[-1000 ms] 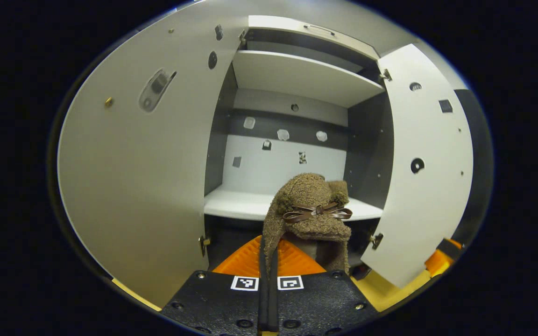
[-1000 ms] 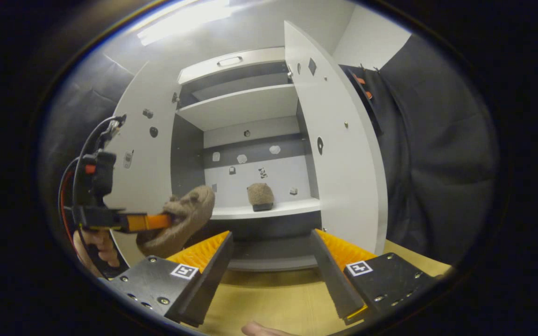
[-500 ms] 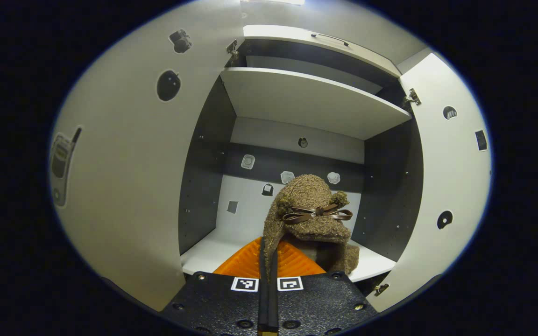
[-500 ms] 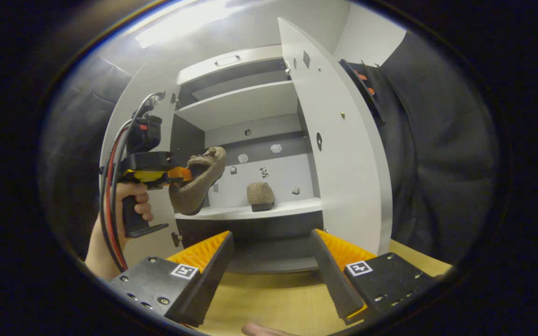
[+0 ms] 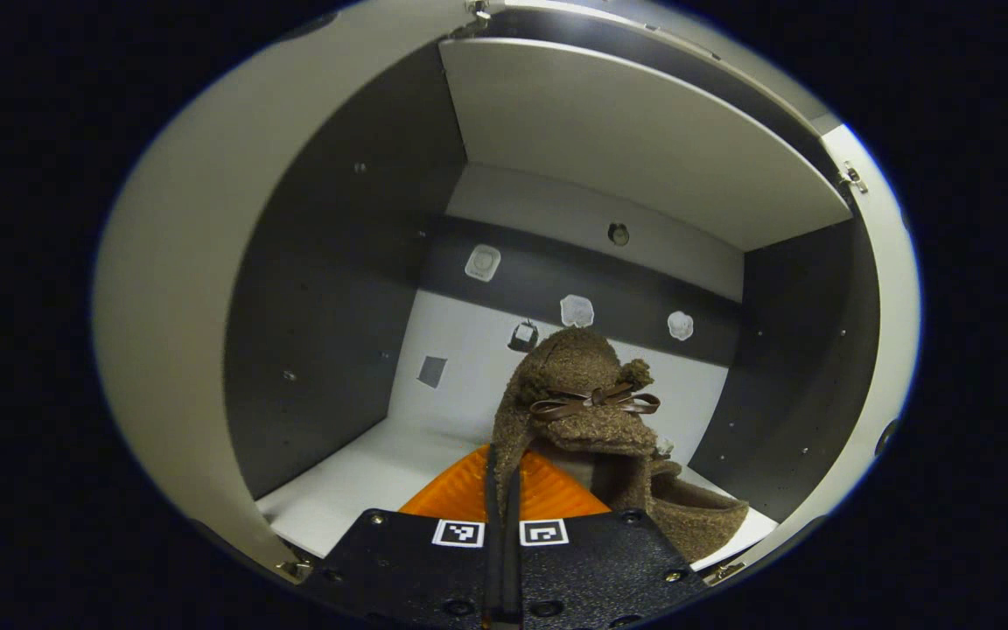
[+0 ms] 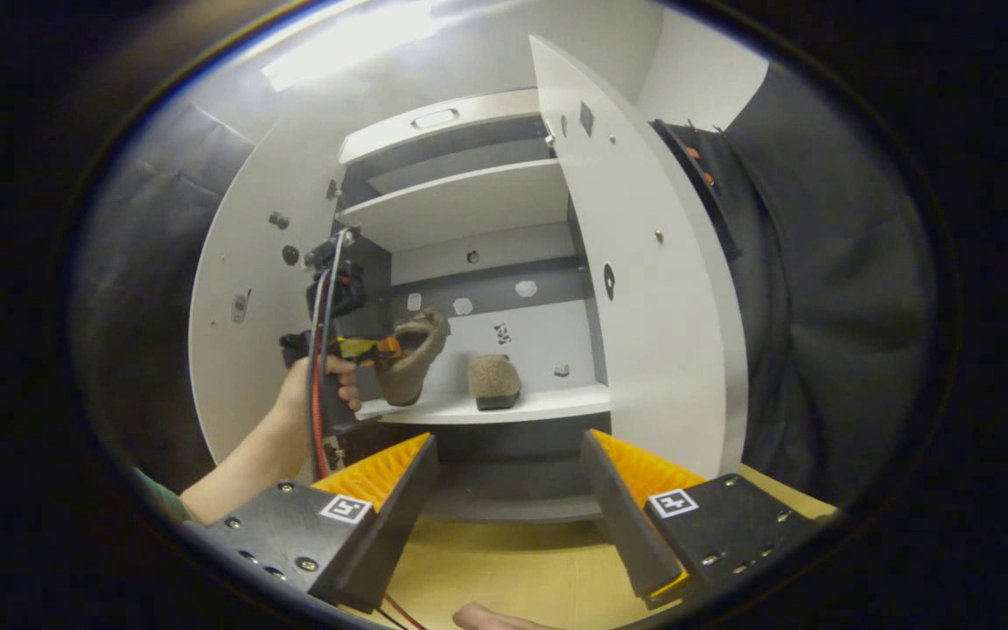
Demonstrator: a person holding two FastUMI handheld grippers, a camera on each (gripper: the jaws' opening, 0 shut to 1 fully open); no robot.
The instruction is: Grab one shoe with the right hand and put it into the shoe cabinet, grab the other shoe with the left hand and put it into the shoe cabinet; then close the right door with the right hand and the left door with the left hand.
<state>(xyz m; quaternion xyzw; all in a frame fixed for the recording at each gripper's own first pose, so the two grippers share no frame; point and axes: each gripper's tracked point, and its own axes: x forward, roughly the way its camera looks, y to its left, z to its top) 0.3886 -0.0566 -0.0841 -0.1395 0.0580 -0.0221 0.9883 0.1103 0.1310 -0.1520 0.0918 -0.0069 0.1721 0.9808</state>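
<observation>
Shoe [image 5: 587,411] in your left gripper [image 5: 501,490] is clamped by the heel edge between closed jaws and hangs above the lower shelf [image 5: 355,477] inside the shoe cabinet [image 6: 460,201]. Your right gripper [image 6: 508,490] waits over the worktop [image 6: 513,569] with jaws spread and nothing between them. The other shoe [image 6: 493,382] rests on the same shelf, and both doors stand open.

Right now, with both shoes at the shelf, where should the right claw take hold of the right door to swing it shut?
Judging by its pose, push on the right door near its free front edge, from its outer side. It stands wide open, hinged at the cabinet; the right claw is open and empty.
</observation>
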